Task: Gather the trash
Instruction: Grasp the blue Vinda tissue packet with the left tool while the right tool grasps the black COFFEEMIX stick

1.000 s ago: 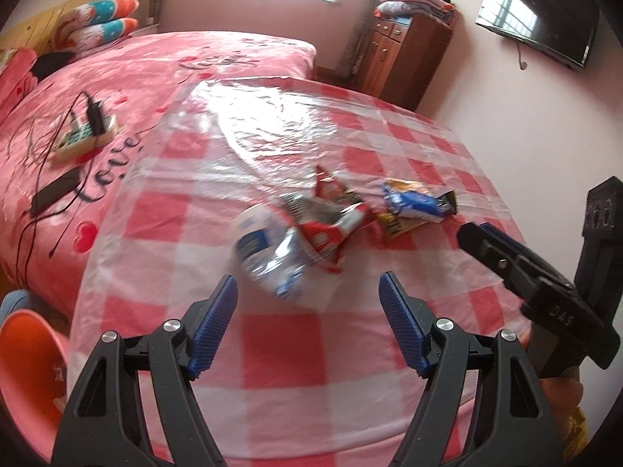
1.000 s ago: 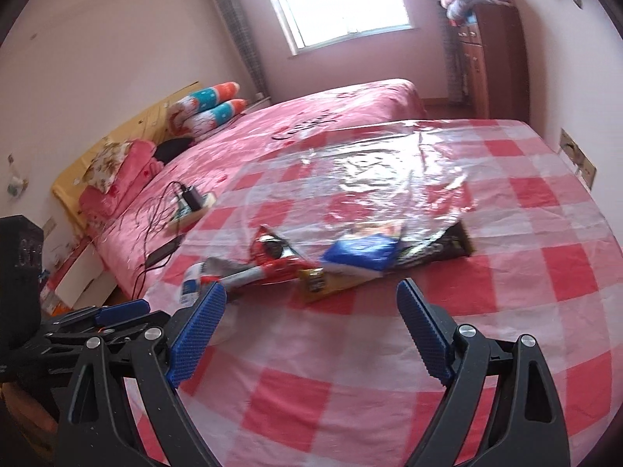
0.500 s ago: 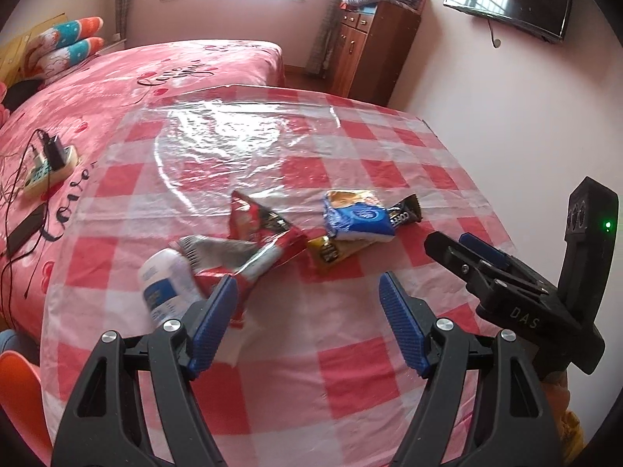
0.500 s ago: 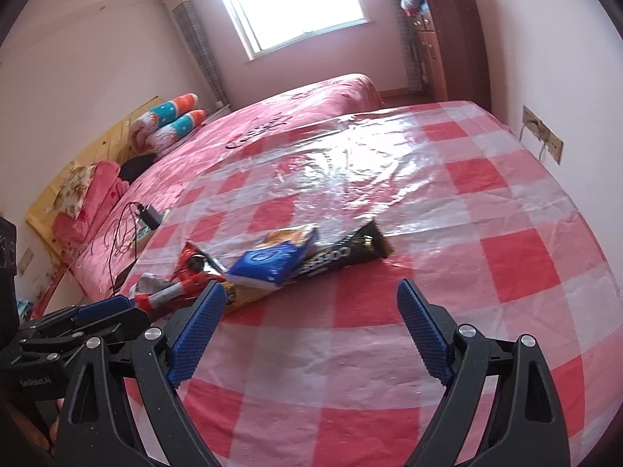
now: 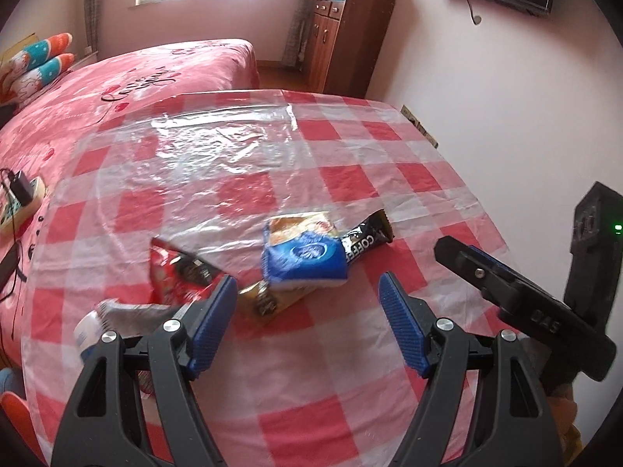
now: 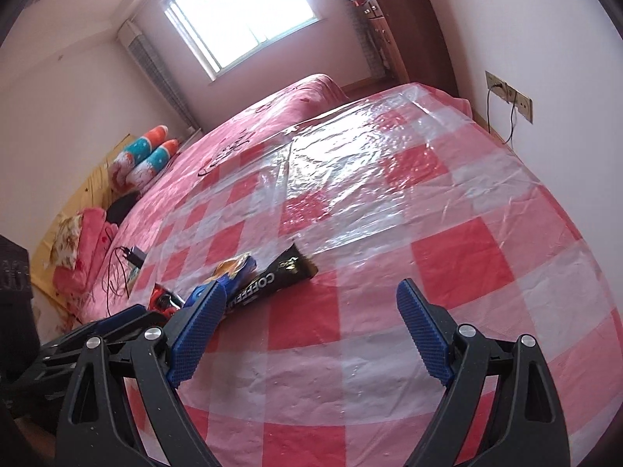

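Trash sits in a loose row on the checked tablecloth (image 5: 311, 420); left to right: white bottle (image 5: 87, 330) half hidden behind the left finger, red wrapper (image 5: 175, 274), gold packet (image 5: 264, 301), blue packet (image 5: 305, 258), black coffee sachet (image 5: 366, 239) with its long axis slanting up to the right. Left gripper (image 5: 307, 321) is spread and empty, with the gold and blue packets dead ahead, so it's nearer. Right gripper (image 6: 311, 329) is also spread and empty; the pile lies off its left finger, the sachet (image 6: 272, 278) nearest, no bin visible.

Left tongs (image 5: 307, 313) black plastic, ribbed blue pads (image 5: 401, 330), silver screws, right tongs (image 6: 311, 323) alike, white "DAS" lettering
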`<state>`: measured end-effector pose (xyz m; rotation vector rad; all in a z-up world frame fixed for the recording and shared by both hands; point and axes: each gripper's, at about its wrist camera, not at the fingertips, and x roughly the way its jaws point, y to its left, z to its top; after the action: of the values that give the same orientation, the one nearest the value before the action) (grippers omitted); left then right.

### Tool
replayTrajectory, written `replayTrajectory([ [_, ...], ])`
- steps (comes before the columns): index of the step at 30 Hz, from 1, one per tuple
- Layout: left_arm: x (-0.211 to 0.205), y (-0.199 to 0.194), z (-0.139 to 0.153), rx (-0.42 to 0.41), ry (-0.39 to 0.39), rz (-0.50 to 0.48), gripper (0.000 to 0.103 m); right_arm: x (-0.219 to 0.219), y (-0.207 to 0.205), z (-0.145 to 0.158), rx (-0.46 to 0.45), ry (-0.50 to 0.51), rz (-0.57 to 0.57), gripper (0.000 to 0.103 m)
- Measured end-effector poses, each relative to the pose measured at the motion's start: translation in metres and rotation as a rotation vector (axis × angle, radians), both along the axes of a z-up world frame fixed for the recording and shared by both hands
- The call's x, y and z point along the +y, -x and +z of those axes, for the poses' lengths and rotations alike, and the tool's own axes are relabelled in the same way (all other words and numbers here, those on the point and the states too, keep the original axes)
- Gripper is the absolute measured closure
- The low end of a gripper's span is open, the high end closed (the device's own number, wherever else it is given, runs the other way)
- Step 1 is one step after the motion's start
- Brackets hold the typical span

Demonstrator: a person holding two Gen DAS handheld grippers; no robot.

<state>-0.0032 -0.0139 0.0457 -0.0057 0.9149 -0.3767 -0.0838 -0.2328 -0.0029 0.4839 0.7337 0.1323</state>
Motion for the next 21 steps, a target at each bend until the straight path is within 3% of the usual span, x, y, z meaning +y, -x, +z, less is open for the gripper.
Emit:
replayTrajectory([
  [16,-0.023,-0.057,-0.031,0.099,-0.064,0.019,0.028,-0.033,0.000,-0.002,-0.003,-0.049,-0.052,0.015],
  [21,-0.026,-0.061,-0.039,0.142,-0.027,0.023,0.040,-0.036,0.001,-0.002,-0.002,-0.054,-0.053,0.014],
])
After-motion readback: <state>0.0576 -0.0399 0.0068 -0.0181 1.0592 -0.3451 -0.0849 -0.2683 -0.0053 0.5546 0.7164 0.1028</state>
